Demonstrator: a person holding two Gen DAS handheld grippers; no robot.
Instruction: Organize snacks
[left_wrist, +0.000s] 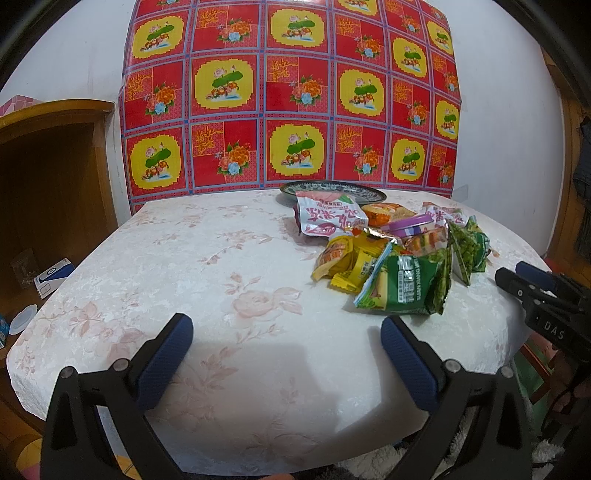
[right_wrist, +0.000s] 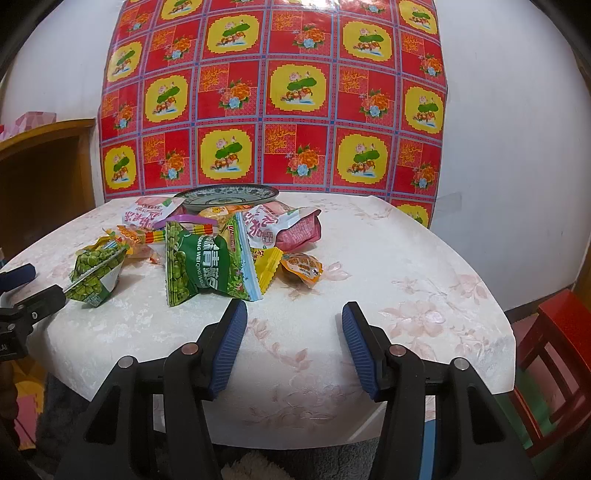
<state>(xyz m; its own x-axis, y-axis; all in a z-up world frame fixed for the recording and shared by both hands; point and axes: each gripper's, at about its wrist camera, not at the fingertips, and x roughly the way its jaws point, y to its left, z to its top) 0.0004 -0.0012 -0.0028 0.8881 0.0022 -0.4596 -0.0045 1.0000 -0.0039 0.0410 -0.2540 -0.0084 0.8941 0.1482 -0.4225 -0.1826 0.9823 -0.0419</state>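
Your tongs hover wide over the table, holding nothing.
Your left tongs (left_wrist: 286, 332) and right tongs (right_wrist: 294, 317) gape; the heap of crinkled foil snack packets (right_wrist: 207, 254) lies just ahead of the right pair, before the patterned ceramic plate (right_wrist: 227, 195).

My left gripper (left_wrist: 286, 330) fills the bottom of the frame, its 2 blue-padded fingers (left_wrist: 162, 363) spread wide over the floral tablecloth (left_wrist: 207, 258), holding nothing. Right of centre, a heap of snack packets (left_wrist: 391, 251) lies on the cloth: a big green bag (left_wrist: 410, 286) nearest me, yellow packets (left_wrist: 351, 264) beside it, a pink-and-white pouch (left_wrist: 328, 218) behind. A patterned plate (left_wrist: 332, 192) sits at the table's far edge. My right gripper (left_wrist: 517, 277) enters at the right edge, near the heap.
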